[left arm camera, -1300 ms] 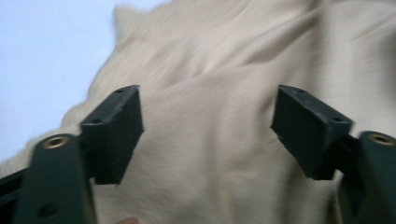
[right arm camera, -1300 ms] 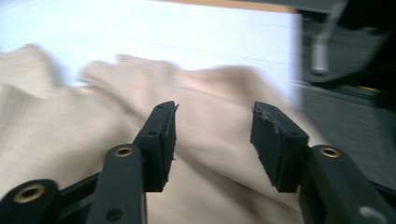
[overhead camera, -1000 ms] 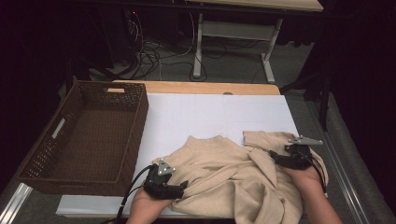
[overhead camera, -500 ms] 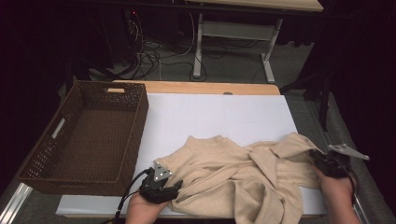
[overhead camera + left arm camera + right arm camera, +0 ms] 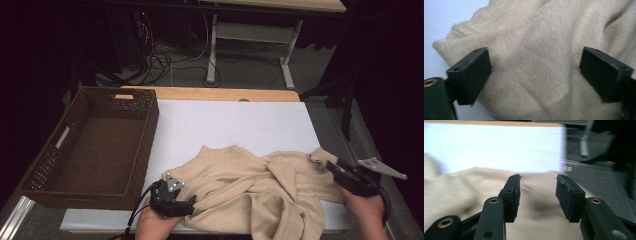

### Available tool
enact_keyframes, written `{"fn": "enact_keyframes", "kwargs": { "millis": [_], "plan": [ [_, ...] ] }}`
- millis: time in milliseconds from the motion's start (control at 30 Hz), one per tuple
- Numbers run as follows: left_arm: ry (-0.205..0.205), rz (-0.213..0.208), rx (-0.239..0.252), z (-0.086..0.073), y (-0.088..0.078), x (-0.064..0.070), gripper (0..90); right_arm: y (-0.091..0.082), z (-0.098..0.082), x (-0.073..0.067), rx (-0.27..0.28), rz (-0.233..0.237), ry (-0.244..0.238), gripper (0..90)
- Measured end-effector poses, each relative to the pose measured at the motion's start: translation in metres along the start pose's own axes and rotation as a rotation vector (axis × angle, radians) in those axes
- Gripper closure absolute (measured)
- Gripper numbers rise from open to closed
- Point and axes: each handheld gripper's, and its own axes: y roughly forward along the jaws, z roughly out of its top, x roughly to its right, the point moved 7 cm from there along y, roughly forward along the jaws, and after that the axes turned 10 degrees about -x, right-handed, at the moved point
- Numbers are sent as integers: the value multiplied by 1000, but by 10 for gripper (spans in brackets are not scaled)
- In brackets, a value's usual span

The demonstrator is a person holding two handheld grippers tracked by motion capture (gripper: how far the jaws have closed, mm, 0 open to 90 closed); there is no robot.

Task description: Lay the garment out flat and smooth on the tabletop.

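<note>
A beige knitted sweater [image 5: 250, 190] lies crumpled on the white table sheet [image 5: 240, 125] near the front edge. My left gripper [image 5: 189, 202] rests at the sweater's lower left edge. Its jaws have just been opening and stand wide apart over the knit [image 5: 536, 50], with no pad pressing on it. My right gripper [image 5: 334, 167] is at the table's right edge, just off the sleeve cuff [image 5: 320, 157]. Its jaws have just been opening too, and the right gripper [image 5: 537, 195] shows a gap with sweater cloth [image 5: 461, 192] lying below and beyond it.
A brown wicker basket [image 5: 145, 130] with nothing in it stands on the left side of the table. Bare white sheet stretches behind the sweater. The wooden table edge [image 5: 210, 94] runs along the back, with cables and a desk frame on the floor beyond.
My right gripper moved right to the table's edge, drawing the sleeve out that way, and its jaws now stand apart. The left gripper stayed put.
</note>
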Motion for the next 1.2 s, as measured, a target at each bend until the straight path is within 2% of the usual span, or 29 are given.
{"fn": "enact_keyframes", "kwargs": {
  "millis": [100, 200, 233, 300, 367, 400, 433, 467, 500, 533, 567, 600, 633, 700, 767, 800, 967, 1033, 1067, 1100, 1167, 1200],
  "plan": [
    [22, 8, 31, -1, -2, 1, 270, 31, 10, -35, -52, 55, -79, 569],
    [71, 6, 68, -2, -3, 5, 460, 59, 20, -59, -95, 97, -120, 531],
    [82, -12, 73, -2, -2, 8, 539, 67, 23, -65, -113, 109, -121, 506],
    [94, -11, 85, -2, -1, 10, 638, 83, 27, -70, -160, 104, -129, 427],
    [100, -18, 90, -1, -2, 9, 691, 97, 27, -69, -223, 84, -123, 357],
    [105, -21, 91, -2, -2, 9, 701, 105, 23, -66, -265, 76, -128, 339],
    [108, -22, 93, -1, -2, 9, 707, 108, 21, -66, -271, 89, -118, 359],
    [108, -22, 93, -1, -2, 9, 711, 108, 21, -66, -271, 89, -118, 359],
    [115, -22, 92, -1, -2, 8, 711, 107, 21, -65, -273, 86, -126, 461],
    [115, -22, 94, 0, -2, 8, 716, 104, 21, -67, -267, 100, -159, 675],
    [116, -24, 94, 2, -1, 7, 724, 102, 19, -68, -270, 98, -181, 794],
    [121, -23, 93, 4, 0, 7, 729, 98, 19, -68, -275, 81, -199, 821],
    [130, -20, 91, 6, 1, 7, 731, 95, 18, -66, -274, 72, -207, 836],
    [146, -16, 85, 12, 3, 6, 735, 87, 14, -55, -267, 43, -188, 850],
    [163, -13, 83, 19, 7, 3, 735, 77, 8, -39, -252, 23, -150, 853],
    [169, -16, 82, 23, 8, 2, 734, 70, 3, -29, -238, 29, -120, 855],
    [186, -27, 77, 44, 16, -5, 732, 38, -17, 0, -185, 9, -61, 873],
    [179, -46, 76, 42, 16, -6, 733, 24, -25, 9, -166, 5, -49, 900],
    [179, -46, 76, 42, 16, -6, 734, 24, -25, 9, -166, 5, -49, 900],
    [164, -61, 77, 38, 14, -6, 734, 18, -28, 13, -161, -26, -47, 900],
    [144, -93, 84, 31, 8, -5, 735, 7, -37, 18, -149, 6, -20, 900],
    [136, -105, 83, 28, 6, -5, 733, 4, -39, 17, -147, 10, -22, 900]
  ]
}}
